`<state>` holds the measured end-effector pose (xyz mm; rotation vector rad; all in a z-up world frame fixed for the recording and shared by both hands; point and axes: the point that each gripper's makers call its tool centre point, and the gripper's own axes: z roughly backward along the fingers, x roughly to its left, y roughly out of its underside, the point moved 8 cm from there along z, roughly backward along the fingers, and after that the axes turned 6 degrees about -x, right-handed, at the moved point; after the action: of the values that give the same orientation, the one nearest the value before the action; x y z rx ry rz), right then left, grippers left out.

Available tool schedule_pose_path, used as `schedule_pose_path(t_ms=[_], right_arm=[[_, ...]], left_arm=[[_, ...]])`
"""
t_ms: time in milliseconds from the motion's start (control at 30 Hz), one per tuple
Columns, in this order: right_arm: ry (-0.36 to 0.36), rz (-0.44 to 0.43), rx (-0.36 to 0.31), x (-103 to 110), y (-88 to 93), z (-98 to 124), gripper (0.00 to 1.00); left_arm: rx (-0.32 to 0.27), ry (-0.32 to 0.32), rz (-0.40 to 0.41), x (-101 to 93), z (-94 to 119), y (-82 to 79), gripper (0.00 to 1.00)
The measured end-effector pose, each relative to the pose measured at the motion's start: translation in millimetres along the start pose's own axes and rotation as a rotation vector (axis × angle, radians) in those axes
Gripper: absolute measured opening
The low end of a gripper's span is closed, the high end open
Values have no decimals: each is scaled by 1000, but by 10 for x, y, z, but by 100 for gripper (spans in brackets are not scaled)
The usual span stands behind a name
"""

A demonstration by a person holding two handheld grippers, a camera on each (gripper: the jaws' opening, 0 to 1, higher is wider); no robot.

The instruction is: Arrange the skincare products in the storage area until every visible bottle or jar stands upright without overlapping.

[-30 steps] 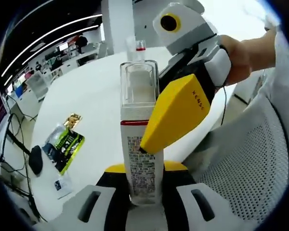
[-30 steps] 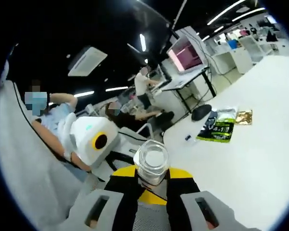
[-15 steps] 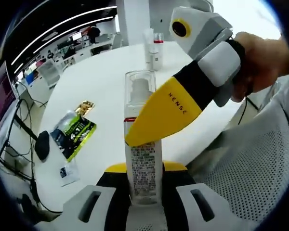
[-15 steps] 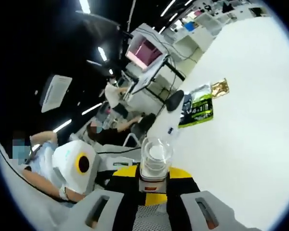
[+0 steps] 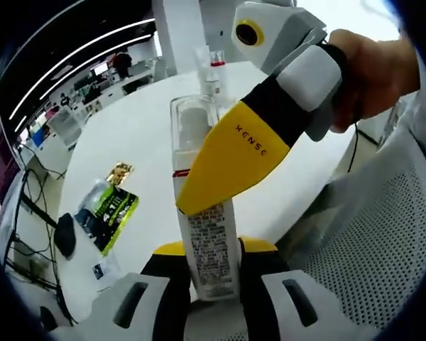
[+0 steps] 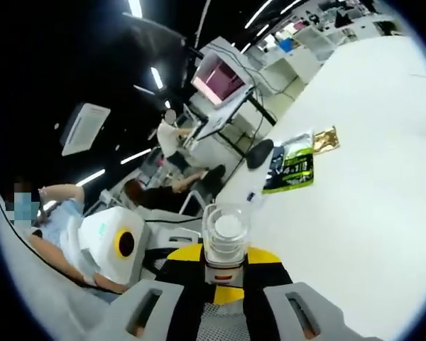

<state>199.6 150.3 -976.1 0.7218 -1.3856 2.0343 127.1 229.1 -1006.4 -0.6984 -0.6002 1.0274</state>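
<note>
The bottle has a clear, glossy plastic cap over a white body with a printed paper-like label. The right gripper has smooth matt yellow plastic jaws. The counter is plain smooth white, the foil sachet shiny, the chair mesh woven grey.

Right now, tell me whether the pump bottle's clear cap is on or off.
On: the clear cap covers the pump head atop the bottle.
</note>
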Motion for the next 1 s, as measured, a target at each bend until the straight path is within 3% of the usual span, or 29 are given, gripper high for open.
schedule_pose_path(t_ms=[300,467,767,1000], right_arm=[[42,134,4,-36,-146,96,12],[109,229,1,-170,-276,256,12],[238,249,-39,-552,-455,697,12],[333,245,-65,-823,-551,1004,13]], left_arm=[[53,7,-23,1,-15,57,19],[88,25,-52,-11,-9,88,6],[80,21,-59,-1,-16,84,11],[80,14,-86,10,-32,87,24]])
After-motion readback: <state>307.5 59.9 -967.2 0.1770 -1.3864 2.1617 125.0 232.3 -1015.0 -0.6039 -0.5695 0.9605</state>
